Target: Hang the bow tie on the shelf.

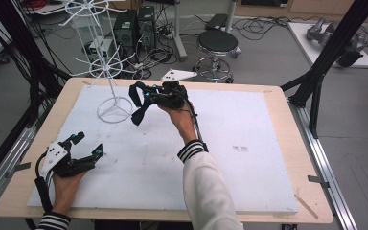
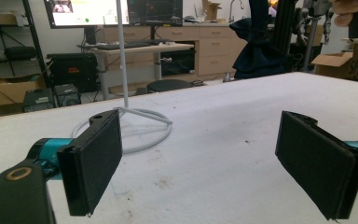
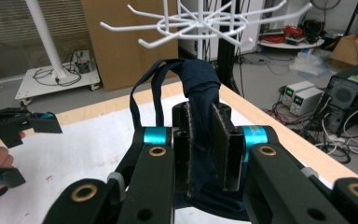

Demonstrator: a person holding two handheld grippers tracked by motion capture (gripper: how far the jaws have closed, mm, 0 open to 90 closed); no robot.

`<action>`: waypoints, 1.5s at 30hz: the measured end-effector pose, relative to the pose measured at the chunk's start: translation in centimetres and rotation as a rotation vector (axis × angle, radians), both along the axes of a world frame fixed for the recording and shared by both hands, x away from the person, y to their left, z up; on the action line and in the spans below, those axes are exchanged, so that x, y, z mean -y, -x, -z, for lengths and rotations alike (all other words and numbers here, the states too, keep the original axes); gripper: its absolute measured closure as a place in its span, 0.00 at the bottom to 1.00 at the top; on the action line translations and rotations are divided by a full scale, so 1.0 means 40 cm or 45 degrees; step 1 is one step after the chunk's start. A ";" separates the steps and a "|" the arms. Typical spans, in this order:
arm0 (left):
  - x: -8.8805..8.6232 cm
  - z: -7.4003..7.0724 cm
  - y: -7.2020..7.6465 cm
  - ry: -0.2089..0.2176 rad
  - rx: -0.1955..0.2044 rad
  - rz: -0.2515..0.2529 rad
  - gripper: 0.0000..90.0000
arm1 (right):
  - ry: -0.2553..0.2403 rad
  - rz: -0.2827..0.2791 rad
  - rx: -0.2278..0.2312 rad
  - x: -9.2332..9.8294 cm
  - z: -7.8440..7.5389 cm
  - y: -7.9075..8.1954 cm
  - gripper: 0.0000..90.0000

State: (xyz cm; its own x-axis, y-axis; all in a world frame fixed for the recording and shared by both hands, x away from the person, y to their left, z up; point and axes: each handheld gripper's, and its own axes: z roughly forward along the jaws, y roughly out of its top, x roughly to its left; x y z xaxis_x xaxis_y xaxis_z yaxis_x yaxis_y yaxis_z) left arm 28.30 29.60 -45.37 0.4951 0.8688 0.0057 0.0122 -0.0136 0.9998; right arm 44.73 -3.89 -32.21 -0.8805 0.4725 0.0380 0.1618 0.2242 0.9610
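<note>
My right gripper point(image 1: 146, 96) is raised above the far middle of the white board and shut on a dark navy strap-like cloth point(image 1: 139, 108). The cloth's loop hangs down at the gripper's left. In the right gripper view the cloth point(image 3: 200, 107) is pinched between the two black pads point(image 3: 227, 149), its loop rising above them toward the white wire hook rack point(image 3: 200, 21). The rack point(image 1: 98, 52) stands on a ring base at the board's far left. My left gripper point(image 1: 87, 146) rests at the near left, open, with nothing between its pads point(image 2: 91, 163).
A white foam board point(image 1: 249, 158) covers the wooden table point(image 1: 287, 103). The rack's ring base point(image 2: 140, 128) lies just ahead of the left gripper. Behind the table are a black stool point(image 1: 217, 45), computer boxes and cables on the floor. Black frame posts point(image 1: 326, 62) stand at the right.
</note>
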 end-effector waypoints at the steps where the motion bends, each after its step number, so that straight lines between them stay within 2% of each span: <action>1: 0.000 0.000 0.000 0.000 0.001 -0.001 0.17 | 0.001 -0.005 0.004 -0.007 -0.005 0.001 0.89; 12: -0.001 0.000 -0.001 -0.002 -0.002 0.000 0.17 | 0.003 -0.058 0.038 -0.068 -0.037 0.009 0.89; 19: -0.001 0.000 -0.001 0.002 -0.003 -0.002 0.17 | 0.007 -0.064 0.044 -0.098 -0.046 0.006 0.88; 25: -0.002 0.000 -0.001 0.005 -0.005 0.000 0.17 | 0.041 -0.065 0.058 -0.130 -0.050 -0.002 0.88; 33: -0.002 0.000 -0.001 0.010 -0.006 0.002 0.17 | 0.053 -0.054 0.049 -0.150 -0.038 -0.010 0.88; 45: -0.002 0.000 -0.001 0.011 -0.006 0.002 0.17 | 0.066 -0.022 0.036 -0.149 -0.024 -0.025 0.87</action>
